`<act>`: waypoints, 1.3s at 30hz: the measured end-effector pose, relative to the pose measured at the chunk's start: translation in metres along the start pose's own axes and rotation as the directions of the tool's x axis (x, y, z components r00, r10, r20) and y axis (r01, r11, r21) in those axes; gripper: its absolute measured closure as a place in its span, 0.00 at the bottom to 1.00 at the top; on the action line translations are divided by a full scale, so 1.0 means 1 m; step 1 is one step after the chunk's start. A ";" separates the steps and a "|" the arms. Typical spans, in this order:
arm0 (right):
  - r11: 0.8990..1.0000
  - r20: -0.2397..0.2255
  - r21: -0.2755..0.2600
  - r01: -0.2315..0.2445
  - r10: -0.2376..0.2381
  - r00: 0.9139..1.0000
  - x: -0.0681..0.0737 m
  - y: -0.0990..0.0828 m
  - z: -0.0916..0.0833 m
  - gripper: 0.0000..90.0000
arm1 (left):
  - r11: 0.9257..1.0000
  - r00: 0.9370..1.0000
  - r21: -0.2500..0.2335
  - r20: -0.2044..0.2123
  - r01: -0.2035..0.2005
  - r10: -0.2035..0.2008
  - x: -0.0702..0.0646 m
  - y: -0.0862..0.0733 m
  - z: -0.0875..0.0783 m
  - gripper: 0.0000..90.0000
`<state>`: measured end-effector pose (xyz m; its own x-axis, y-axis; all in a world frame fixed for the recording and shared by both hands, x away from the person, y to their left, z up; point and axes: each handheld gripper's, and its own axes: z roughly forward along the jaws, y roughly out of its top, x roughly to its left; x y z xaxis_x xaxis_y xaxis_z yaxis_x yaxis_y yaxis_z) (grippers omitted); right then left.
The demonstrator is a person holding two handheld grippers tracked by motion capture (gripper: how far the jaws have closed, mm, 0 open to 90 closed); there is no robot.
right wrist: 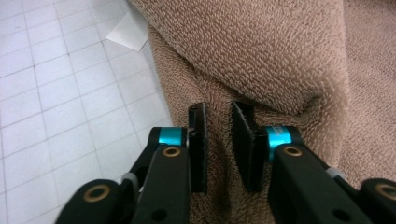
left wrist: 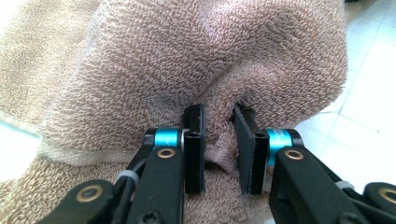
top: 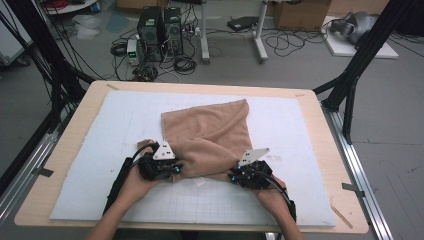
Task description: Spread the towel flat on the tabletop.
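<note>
A tan terry towel [top: 210, 130] lies crumpled and partly folded on the white gridded mat [top: 300, 165]. My left gripper [top: 176, 170] is at the towel's near left edge. In the left gripper view its jaws [left wrist: 218, 112] pinch a raised fold of the towel [left wrist: 210, 56] between the pads. At the near right edge sits my right gripper [top: 234, 176]. In the right gripper view the jaws [right wrist: 219, 109] are shut on a ridge of the towel [right wrist: 271, 51]. A hand holds each gripper low over the mat.
The mat covers a wooden table [top: 75, 130]. A small white paper scrap [right wrist: 126, 30] lies on the mat by the towel's near edge. Beyond the table, computer towers [top: 160, 32] and cables sit on the floor, and black frame legs [top: 350, 85] stand at both sides.
</note>
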<state>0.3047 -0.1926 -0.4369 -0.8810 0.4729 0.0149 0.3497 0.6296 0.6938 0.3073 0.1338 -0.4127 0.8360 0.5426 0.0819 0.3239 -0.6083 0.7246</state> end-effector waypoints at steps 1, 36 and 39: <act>1.000 -0.004 -0.003 0.001 -0.001 1.000 -0.001 0.000 0.000 0.88 | 1.000 1.000 -0.006 0.005 0.008 -0.008 0.001 0.000 -0.002 0.85; 0.988 0.001 -0.133 0.073 -0.073 0.997 0.000 0.041 -0.062 0.90 | 0.984 0.997 -0.163 0.006 0.071 -0.071 0.026 0.023 -0.059 0.87; 0.988 0.006 -0.134 0.076 -0.076 0.997 -0.003 0.043 -0.062 0.90 | 0.983 0.997 -0.163 0.004 0.081 -0.081 0.031 0.023 -0.057 0.87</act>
<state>0.3022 -0.2051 -0.3621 -0.9030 0.4275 -0.0426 0.2357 0.5758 0.7829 0.3156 0.1694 -0.3546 0.8087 0.5879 0.0198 0.3137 -0.4595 0.8309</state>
